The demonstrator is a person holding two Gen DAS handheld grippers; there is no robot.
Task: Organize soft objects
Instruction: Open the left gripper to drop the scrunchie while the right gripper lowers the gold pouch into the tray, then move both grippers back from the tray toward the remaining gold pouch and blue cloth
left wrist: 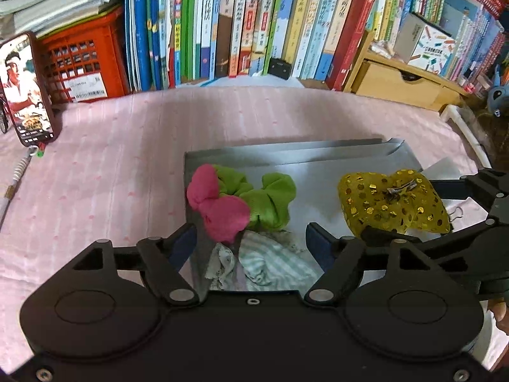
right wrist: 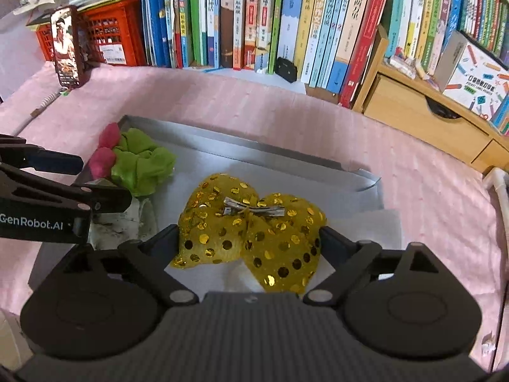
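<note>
A grey tray [left wrist: 286, 151] [right wrist: 222, 138] lies on the pink cloth. In its left part a pink fabric bow [left wrist: 222, 210] [right wrist: 103, 159] overlaps a green one [left wrist: 270, 197] [right wrist: 143, 165], with a striped green-white cloth [left wrist: 273, 261] in front of them. My left gripper [left wrist: 251, 238] [right wrist: 105, 180] hovers open over these; its fingers flank the pink bow's lower lobe and the cloth without pressing. A yellow sequined bow [left wrist: 388, 200] [right wrist: 251, 235] rests on the tray's right part. My right gripper [right wrist: 249, 238] is open, a finger at each side of that bow.
A propped phone [left wrist: 25, 89] and a red crate [left wrist: 82, 63] stand at the back left. A row of books [left wrist: 254, 22] lines the back, with a wooden drawer unit [left wrist: 397, 79] at the right. A white pipe [left wrist: 461, 121] edges the right side.
</note>
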